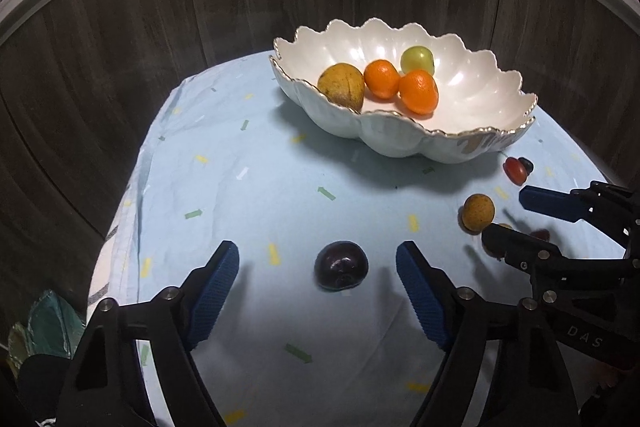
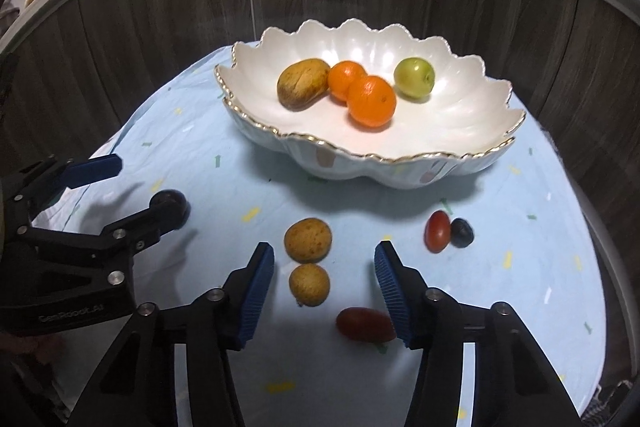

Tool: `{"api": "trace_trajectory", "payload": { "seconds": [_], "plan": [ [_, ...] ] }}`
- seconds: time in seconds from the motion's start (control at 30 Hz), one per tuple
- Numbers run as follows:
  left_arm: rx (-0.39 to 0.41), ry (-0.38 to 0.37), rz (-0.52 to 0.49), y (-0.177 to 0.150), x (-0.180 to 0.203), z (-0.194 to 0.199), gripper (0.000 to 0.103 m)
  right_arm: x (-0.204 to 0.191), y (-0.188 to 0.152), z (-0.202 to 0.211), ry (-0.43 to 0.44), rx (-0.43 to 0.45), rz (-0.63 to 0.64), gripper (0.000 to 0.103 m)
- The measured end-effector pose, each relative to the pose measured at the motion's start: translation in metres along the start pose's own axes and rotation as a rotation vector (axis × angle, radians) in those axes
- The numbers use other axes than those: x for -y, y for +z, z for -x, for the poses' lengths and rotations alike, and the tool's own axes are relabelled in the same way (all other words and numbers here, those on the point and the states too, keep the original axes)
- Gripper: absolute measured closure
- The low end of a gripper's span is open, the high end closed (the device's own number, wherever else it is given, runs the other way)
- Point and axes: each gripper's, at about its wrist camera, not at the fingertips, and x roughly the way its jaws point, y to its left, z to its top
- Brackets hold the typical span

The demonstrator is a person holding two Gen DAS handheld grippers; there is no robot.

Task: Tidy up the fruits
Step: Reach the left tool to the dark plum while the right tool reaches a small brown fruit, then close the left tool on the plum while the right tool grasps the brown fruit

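Left claw wide, empty; right claw likewise; blue tablecloth; dark, seemingly wooden panels behind.

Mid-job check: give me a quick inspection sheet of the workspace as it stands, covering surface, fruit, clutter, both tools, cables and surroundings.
Surface: light blue cloth with small coloured marks, wrinkled at the left edge.
Job's things: scalloped white bowl holds a brown fruit, two oranges and a green fruit. Loose on the cloth: dark plum, two small brown fruits, two red fruits, one small dark fruit.
Clutter: nothing seen.
Grippers: left tool open, astride the dark plum; right tool open, around the nearer small brown fruit.
Cables: nothing seen.
Surroundings: dark wood panels under a white counter edge.
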Motion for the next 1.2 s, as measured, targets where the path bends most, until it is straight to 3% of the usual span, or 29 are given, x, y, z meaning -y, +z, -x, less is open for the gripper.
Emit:
{"api": "trace_trajectory", "payload": {
  "seconds": [0.47,0.87,1.2],
  "plan": [
    [-0.048,-0.02,0.005,-0.004,0.003,-0.015,0.038,-0.001,-0.007,-0.013,0.034,-0.05,0.001,0.073],
    [-0.062,-0.045,-0.018,-0.006,0.008,-0.019,0.074,-0.004,-0.009,-0.014,0.036,-0.043,0.018,0.079],
    [-0.048,-0.061,-0.027,-0.004,0.01,-0.011,0.075,-0.003,-0.008,-0.012,0.038,-0.036,0.006,0.079]
  ]
}}
